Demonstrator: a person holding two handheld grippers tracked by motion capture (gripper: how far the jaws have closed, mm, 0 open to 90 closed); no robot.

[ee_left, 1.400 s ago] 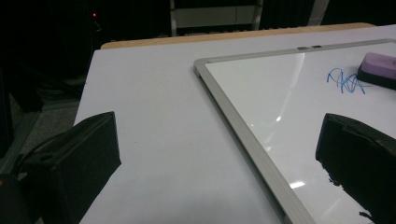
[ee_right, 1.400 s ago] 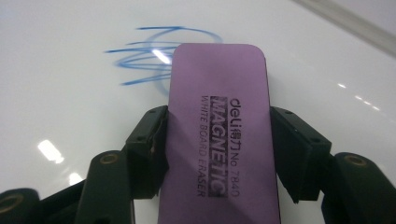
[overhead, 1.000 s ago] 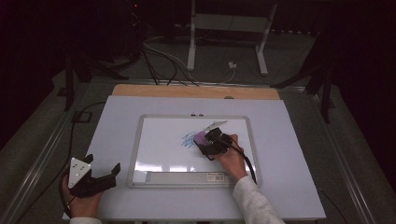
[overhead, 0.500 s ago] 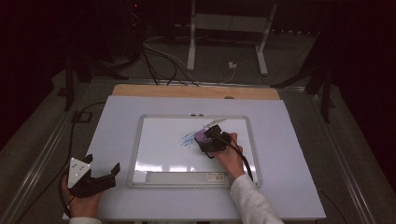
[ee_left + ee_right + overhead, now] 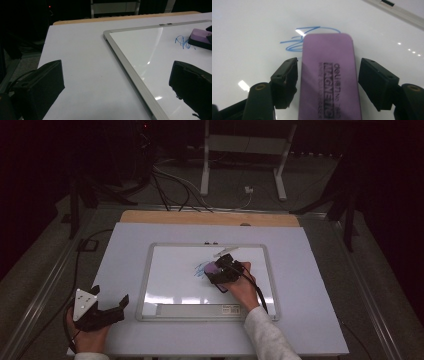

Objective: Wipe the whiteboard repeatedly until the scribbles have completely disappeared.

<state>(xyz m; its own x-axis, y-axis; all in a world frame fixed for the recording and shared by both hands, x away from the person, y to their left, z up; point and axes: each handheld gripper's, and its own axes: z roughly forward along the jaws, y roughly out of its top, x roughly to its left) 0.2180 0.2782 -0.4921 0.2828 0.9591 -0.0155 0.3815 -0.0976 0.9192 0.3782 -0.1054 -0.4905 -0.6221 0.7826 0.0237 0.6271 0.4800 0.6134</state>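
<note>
Item: purple eraser point(image 5: 328, 75), centre frame, lying on whiteboard point(image 5: 175, 270) over blue scribble point(image 5: 297, 41). My right gripper point(image 5: 328, 65) straddles it, jaws just eased apart, right pad clear. Left gripper point(image 5: 102, 307) idle, wide, lower left. Step: wiping. Next: re-clamp, sweep across ink.

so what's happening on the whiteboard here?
A person is wiping blue scribble off the whiteboard with a purple magnetic eraser. The eraser lies flat between the right gripper jaws, which have just been opening; a gap shows on one side. The left gripper rests open on the table, beside the board.
</note>
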